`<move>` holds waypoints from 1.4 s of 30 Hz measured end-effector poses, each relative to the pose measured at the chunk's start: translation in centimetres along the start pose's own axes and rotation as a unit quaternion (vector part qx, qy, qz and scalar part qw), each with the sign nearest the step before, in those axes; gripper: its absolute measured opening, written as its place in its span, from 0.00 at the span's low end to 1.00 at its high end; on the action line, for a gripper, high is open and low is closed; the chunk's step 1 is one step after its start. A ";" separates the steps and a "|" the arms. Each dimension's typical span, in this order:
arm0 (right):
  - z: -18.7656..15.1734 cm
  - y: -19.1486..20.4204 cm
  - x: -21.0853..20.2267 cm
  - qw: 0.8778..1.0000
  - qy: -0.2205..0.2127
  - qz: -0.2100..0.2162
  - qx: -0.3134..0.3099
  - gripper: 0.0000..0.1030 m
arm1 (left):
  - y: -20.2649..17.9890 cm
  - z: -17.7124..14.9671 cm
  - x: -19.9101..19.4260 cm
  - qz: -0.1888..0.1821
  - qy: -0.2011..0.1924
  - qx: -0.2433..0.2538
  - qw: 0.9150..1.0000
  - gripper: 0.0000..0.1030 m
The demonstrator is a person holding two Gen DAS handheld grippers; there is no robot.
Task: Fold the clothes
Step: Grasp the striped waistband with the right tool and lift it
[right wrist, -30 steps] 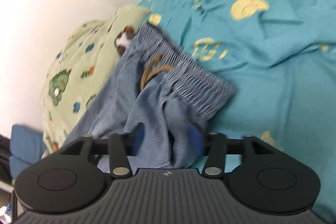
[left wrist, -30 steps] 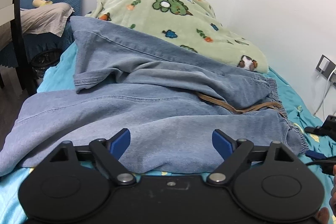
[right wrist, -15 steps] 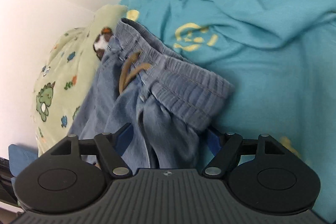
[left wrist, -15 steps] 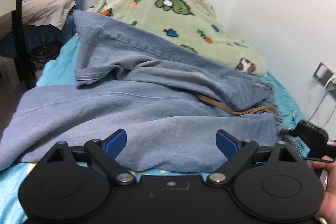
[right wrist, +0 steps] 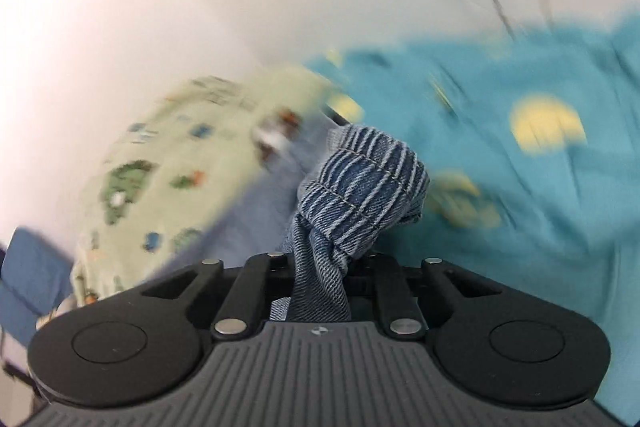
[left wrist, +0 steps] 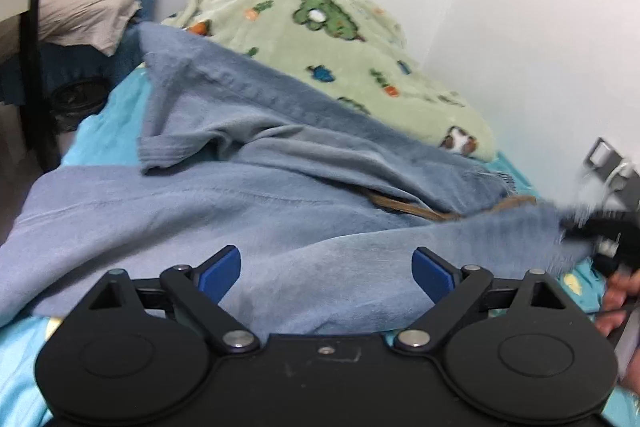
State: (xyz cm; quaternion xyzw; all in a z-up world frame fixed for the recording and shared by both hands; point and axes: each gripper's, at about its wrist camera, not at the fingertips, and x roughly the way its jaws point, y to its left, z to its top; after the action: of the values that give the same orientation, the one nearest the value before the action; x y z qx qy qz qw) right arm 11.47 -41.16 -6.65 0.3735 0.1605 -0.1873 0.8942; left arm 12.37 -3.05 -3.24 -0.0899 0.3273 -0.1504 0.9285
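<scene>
Your right claw is clamped on the waistband of the denim trousers, which lie rumpled across the bed, nowhere near folded, while your left claw gapes wide over them.

Black tongs, blue pads, silver screws

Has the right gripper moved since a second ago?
Yes. The right gripper, open over the jeans' waistband a second ago, has shut on it and swung up: the white wall fills more of its view than before.
</scene>
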 end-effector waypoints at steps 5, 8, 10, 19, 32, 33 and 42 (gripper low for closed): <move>4.3 4.3 -2.6 0.997 -0.036 0.030 -0.059 0.10 | 1.4 0.6 -0.3 -0.001 -0.006 -0.035 0.999 0.89; 7.2 5.3 -3.2 0.995 -0.051 0.043 -0.071 0.10 | 1.5 0.7 -0.9 -0.006 -0.023 -0.037 0.999 0.89; 9.0 5.3 -3.8 0.994 -0.065 0.049 -0.078 0.10 | 1.2 0.8 -0.9 -0.010 -0.027 -0.035 0.999 0.89; 9.1 -1.9 -4.7 0.995 -0.076 -0.037 -0.044 0.10 | 0.3 0.5 0.1 -0.027 -0.003 -0.026 0.999 0.89; 4.0 -15.7 -3.5 0.951 0.030 -0.091 0.295 0.57 | -0.1 -0.1 0.6 -0.029 0.015 -0.030 0.999 0.89; 3.7 -15.9 -3.4 0.945 0.034 -0.094 0.312 0.64 | -0.1 -0.1 0.6 -0.029 0.015 -0.030 0.999 0.89; 3.7 -14.0 -1.1 0.963 0.020 -0.103 0.248 0.25 | 0.3 -0.1 0.8 -0.021 0.017 -0.048 0.998 0.89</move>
State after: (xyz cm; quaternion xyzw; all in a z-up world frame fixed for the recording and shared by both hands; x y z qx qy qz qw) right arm 4.71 -52.69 -12.21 0.5691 0.1646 -0.3045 0.7458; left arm 12.95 -3.02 -3.85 -0.1387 0.3475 -0.1560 0.9141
